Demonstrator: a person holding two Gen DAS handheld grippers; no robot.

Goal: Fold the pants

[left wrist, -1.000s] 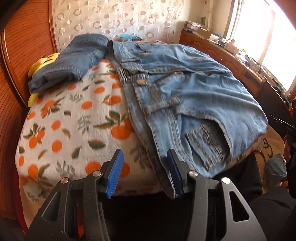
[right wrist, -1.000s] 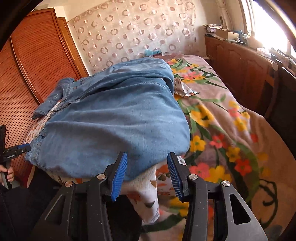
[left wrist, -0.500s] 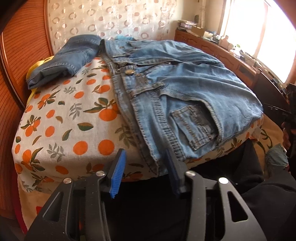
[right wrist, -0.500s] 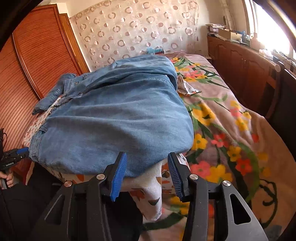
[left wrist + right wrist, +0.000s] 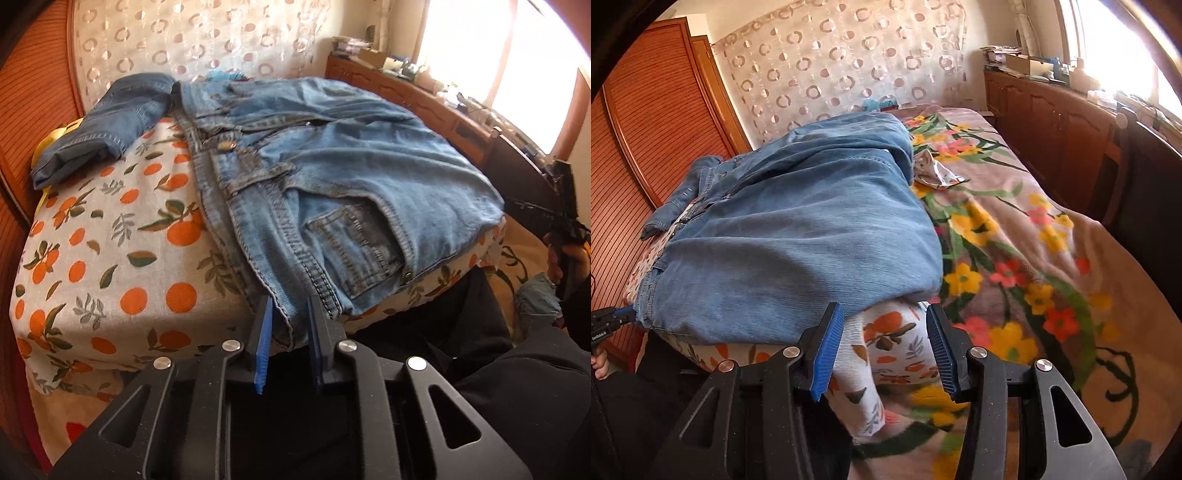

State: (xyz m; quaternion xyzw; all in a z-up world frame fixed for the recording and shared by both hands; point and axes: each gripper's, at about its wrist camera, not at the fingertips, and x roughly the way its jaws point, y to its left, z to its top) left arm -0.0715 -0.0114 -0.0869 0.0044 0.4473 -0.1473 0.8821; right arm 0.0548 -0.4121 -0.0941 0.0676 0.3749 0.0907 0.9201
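Light blue jeans [image 5: 332,177] lie folded on an orange-print cloth [image 5: 103,251], waistband toward the near left edge. My left gripper [image 5: 290,325] is shut on the near corner of the waistband, where the denim hangs over the edge. In the right wrist view the jeans [image 5: 798,236] fill the left half, with their folded end nearest. My right gripper [image 5: 884,332] stands open just in front of that fold, and only the print cloth shows between its fingers. The left gripper [image 5: 609,319] appears at the far left edge of that view.
A darker folded pair of jeans [image 5: 107,125] lies at the back left. A flowered blanket [image 5: 1015,258] covers the bed to the right, with a small crumpled cloth [image 5: 934,173] on it. A wooden wardrobe [image 5: 646,129] stands left and a low cabinet [image 5: 1052,122] right.
The left gripper's jaws have closed from wide apart onto the waistband corner, after shifting right toward it. The right gripper has stayed in place and open.
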